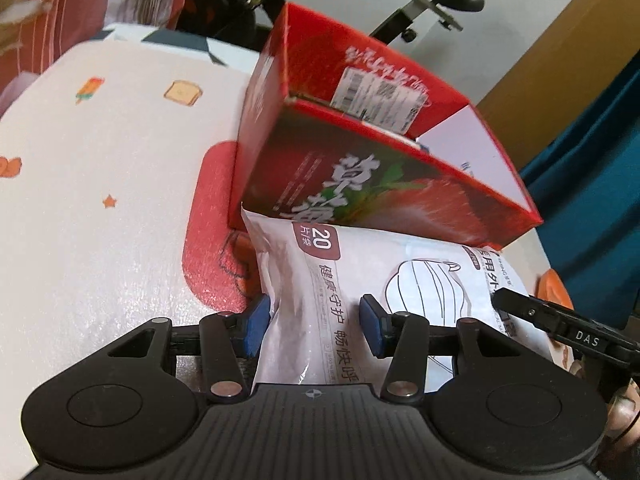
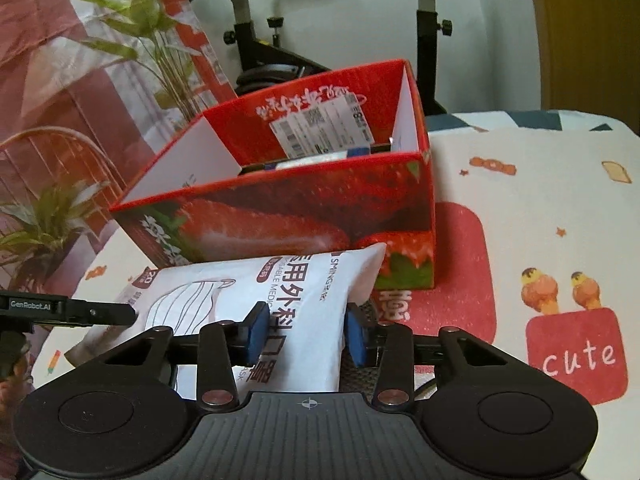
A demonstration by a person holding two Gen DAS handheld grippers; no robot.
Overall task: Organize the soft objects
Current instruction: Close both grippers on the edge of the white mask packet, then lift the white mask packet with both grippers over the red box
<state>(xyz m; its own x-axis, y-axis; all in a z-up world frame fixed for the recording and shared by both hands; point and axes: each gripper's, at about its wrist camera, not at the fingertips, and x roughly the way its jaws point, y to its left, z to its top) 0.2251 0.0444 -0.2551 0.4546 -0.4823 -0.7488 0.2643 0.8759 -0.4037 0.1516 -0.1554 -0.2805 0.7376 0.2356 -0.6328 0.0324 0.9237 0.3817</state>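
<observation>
Two grippers share one load on the printed tablecloth point(image 1: 100, 240): before the open red strawberry box point(image 2: 304, 216), the soft, light mask packet point(image 1: 320, 292) sags; left gripper point(image 1: 315, 322) and right gripper point(image 2: 306, 334) pinch opposite ends, best held at both edges.

Mask pack point(image 2: 248, 292) before box point(image 2: 304, 208), on table point(image 2: 540, 208).

The mask pack point(image 1: 320, 288) is glossy white plastic film, creased and catching the light. The strawberry box point(image 2: 304, 208) is smooth printed cardboard with plain white inner flaps and a paper label. The tablecloth point(image 1: 100, 208) looks matt and finely textured.
</observation>
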